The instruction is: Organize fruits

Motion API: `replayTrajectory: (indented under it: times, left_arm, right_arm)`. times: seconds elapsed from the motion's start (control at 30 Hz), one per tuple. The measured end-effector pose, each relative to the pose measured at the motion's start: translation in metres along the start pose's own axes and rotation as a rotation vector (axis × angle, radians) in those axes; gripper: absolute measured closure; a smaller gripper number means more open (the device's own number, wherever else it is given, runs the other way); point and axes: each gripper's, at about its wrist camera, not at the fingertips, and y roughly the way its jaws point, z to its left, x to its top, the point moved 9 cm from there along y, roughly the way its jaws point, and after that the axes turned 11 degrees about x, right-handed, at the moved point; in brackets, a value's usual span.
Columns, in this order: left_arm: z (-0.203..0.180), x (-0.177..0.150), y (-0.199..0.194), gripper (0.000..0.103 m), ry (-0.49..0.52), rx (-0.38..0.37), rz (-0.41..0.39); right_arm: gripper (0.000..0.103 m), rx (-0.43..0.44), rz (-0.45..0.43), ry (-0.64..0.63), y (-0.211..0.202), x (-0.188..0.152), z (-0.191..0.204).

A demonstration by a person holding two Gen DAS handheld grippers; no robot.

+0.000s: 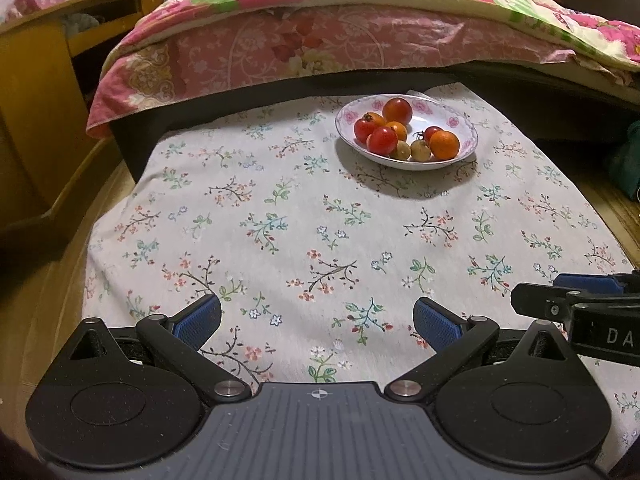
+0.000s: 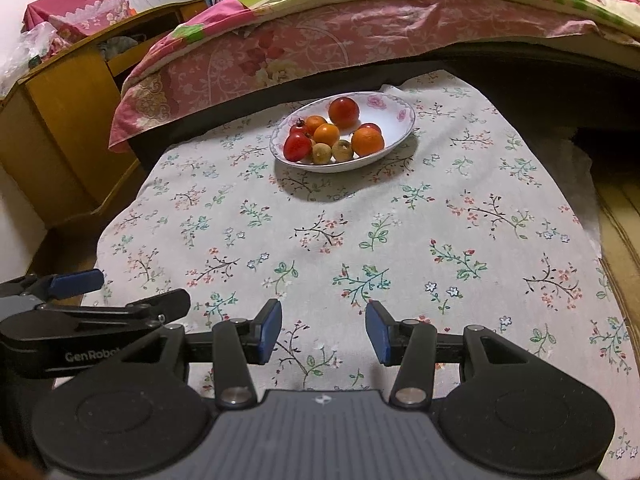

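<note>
We hold the left gripper (image 1: 318, 320) low over the floral tablecloth (image 1: 280, 220), jaws wide apart, nothing between them. The right gripper (image 2: 323, 330) sits level beside it, jaws also apart and empty; "GenRobot" reads on the left unit's side. Far ahead, near the bed (image 2: 320, 40), the oval plate (image 2: 394, 110) holds the fruits (image 2: 334, 134), long axis running left-right.

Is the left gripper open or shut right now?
Open. The left gripper shows its blue pads spread wide apart over the floral cloth, nothing between them.
</note>
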Motion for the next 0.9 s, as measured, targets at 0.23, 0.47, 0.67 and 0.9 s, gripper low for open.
replayTrajectory:
  times: [0.23,0.47,0.67,0.9]
  left_arm:
    - [0.000,-0.003,-0.001,0.000,-0.003,-0.003,0.008]
    - [-0.001,-0.006,-0.001,0.000,0.005,-0.004,0.021]
    - [-0.002,-0.008,-0.002,0.000,0.009,-0.007,0.030]
    - [-0.002,-0.010,-0.004,0.000,0.007,-0.004,0.023]
  right_arm:
    - [0.057,0.010,0.002,-0.005,0.000,-0.002,0.003]
    - [0.057,0.018,0.016,-0.015,0.001,-0.007,0.007]
    - [0.052,0.020,0.023,-0.019,0.002,-0.010,0.009]
    - [0.052,0.022,0.023,-0.019,0.001,-0.010,0.009]
